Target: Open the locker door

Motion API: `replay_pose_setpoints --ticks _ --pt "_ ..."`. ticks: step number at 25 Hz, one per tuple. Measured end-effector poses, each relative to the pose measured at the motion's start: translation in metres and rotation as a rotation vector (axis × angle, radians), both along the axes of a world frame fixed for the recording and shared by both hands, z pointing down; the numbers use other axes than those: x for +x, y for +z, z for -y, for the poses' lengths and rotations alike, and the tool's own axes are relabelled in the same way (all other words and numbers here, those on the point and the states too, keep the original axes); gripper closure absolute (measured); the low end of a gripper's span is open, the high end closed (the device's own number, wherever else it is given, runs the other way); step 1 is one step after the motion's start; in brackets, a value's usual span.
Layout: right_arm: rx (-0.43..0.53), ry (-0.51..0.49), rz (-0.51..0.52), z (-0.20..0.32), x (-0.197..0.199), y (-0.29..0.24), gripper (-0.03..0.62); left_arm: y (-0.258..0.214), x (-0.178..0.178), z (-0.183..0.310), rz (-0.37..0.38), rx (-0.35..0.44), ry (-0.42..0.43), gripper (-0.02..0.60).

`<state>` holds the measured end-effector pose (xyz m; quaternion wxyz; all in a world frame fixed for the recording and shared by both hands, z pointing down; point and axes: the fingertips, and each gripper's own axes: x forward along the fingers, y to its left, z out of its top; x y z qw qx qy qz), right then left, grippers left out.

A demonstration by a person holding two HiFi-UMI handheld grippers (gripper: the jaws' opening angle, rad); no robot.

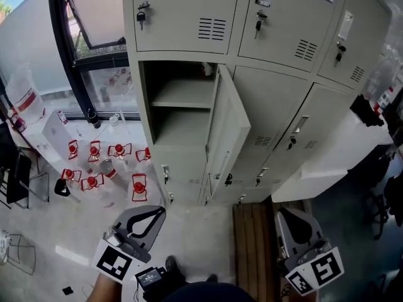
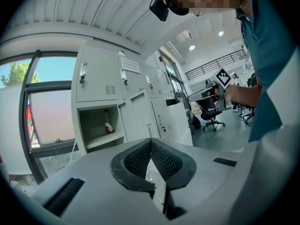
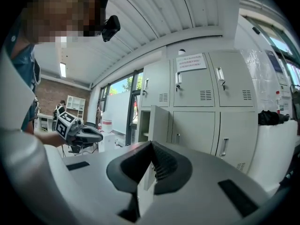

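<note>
A tall bank of pale grey metal lockers (image 1: 283, 74) stands ahead, with a large dark-framed window (image 1: 94, 17) to its left. In the bank's left column, the grey metal locker door (image 1: 228, 128) stands swung out to the right of its open compartment (image 1: 151, 99). A flat metal shelf (image 1: 182, 96) crosses the compartment, and a small red-topped plastic bottle (image 2: 108, 125) stands on it. Below the window, left of the lockers, red-and-clear small items (image 1: 94, 168) lie clustered on the pale floor (image 1: 201, 231). A brown slatted wooden board (image 1: 254, 244) lies on the floor before the lockers, between the left tool (image 1: 157, 212) and the right tool (image 1: 291, 218). A white box-shaped desk (image 1: 334, 162) stands right of the bank.
</note>
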<state>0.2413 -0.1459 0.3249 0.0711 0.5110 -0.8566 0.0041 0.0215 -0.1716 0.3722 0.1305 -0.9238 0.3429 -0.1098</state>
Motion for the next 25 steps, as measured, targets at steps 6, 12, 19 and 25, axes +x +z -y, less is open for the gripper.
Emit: replay_pose_setpoints --ticks 6,12,19,25 --pt "0.022 0.011 -0.007 -0.027 0.031 -0.001 0.557 -0.002 0.029 -0.034 0.036 0.009 0.003 0.565" --pt "0.007 0.016 -0.002 -0.041 0.055 0.006 0.557 0.001 0.05 -0.048 0.019 -0.009 -0.012 0.565" --pt "-0.002 0.025 -0.002 -0.049 0.075 0.014 0.557 0.004 0.071 -0.054 0.01 -0.009 -0.005 0.565" --pt "-0.01 0.033 -0.002 -0.047 0.085 0.017 0.557 0.007 0.083 -0.052 0.031 -0.011 0.011 0.565"
